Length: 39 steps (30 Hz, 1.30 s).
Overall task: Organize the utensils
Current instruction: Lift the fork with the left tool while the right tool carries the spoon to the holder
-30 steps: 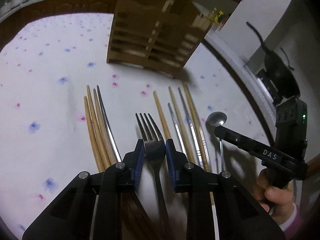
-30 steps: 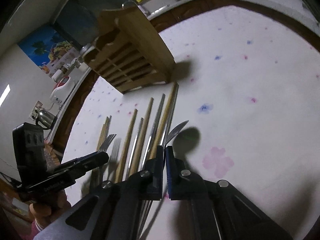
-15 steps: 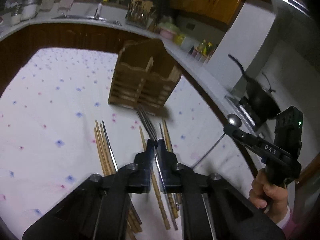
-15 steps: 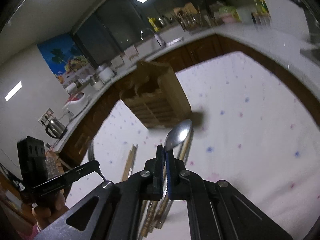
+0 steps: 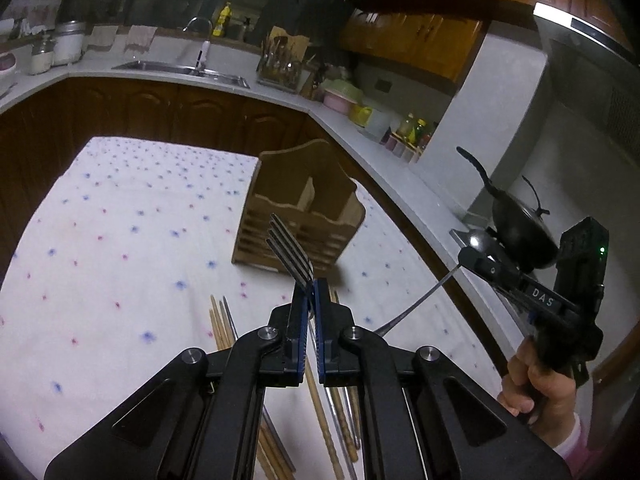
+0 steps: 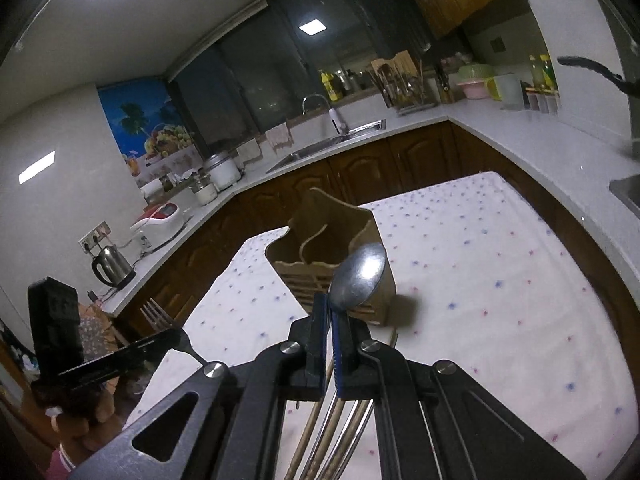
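Observation:
My left gripper (image 5: 310,286) is shut on a metal fork (image 5: 290,250), held high above the table with its tines up. My right gripper (image 6: 331,312) is shut on a metal spoon (image 6: 359,276), bowl up. A wooden utensil holder (image 5: 298,216) with compartments stands on the floral tablecloth (image 5: 120,240) beyond both; it also shows in the right wrist view (image 6: 332,256). Wooden chopsticks (image 5: 218,324) and metal chopsticks (image 6: 340,432) lie on the cloth below the grippers. The right gripper (image 5: 476,258) shows in the left wrist view, the left gripper (image 6: 172,338) in the right.
A white counter (image 5: 404,196) runs around the table, with a black wok (image 5: 520,232) on the right, a sink (image 5: 180,68) at the back and a kettle (image 6: 110,266) on the left. Dark wood cabinets (image 6: 420,160) stand below.
Both grippers have lifted from the table: the left closed on the fork and raised it, the right raised the spoon. Both views now look over the holder from higher up.

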Motion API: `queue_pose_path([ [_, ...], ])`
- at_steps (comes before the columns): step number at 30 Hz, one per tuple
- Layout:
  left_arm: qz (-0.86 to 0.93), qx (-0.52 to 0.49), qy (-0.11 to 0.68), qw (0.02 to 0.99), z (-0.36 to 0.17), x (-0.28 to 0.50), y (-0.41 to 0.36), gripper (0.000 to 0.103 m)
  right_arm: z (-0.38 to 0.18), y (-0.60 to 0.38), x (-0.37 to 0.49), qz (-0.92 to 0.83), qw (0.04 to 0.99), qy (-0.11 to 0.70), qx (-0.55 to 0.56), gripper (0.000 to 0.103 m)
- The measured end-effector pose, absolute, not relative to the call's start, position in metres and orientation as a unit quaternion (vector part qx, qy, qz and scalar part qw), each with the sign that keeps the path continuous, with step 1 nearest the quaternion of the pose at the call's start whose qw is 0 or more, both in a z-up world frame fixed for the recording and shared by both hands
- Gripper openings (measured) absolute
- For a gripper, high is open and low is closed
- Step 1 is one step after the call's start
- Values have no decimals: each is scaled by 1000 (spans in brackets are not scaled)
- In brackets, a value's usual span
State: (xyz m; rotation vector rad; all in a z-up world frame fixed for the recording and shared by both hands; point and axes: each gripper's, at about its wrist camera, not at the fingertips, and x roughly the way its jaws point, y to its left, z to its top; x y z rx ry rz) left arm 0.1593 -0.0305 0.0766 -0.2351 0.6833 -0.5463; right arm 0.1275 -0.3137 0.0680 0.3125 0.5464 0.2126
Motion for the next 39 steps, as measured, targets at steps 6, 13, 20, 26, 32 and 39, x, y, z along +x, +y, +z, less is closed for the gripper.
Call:
queue_pose_path([
  [6,-262,-114,313,906,90,177,-30,2,74,-316,141,96,951,257,143,2],
  [13,-263,-101,263,923,133,219,-41,2,106,-318,167,76,966,220,109,2],
  [20,-254,-106,246,929,147,291,-57,2,133,-313,223,58,978,191,67,2],
  [26,-238,-128,290,918,100,332,-62,2,95,-306,265,49,972,223,51,2],
  [32,-226,-125,328,909,63,346,-73,2,53,-305,285,52,961,266,53,2],
  [39,-225,-117,337,907,52,348,-76,3,37,-298,288,59,957,282,39,2],
])
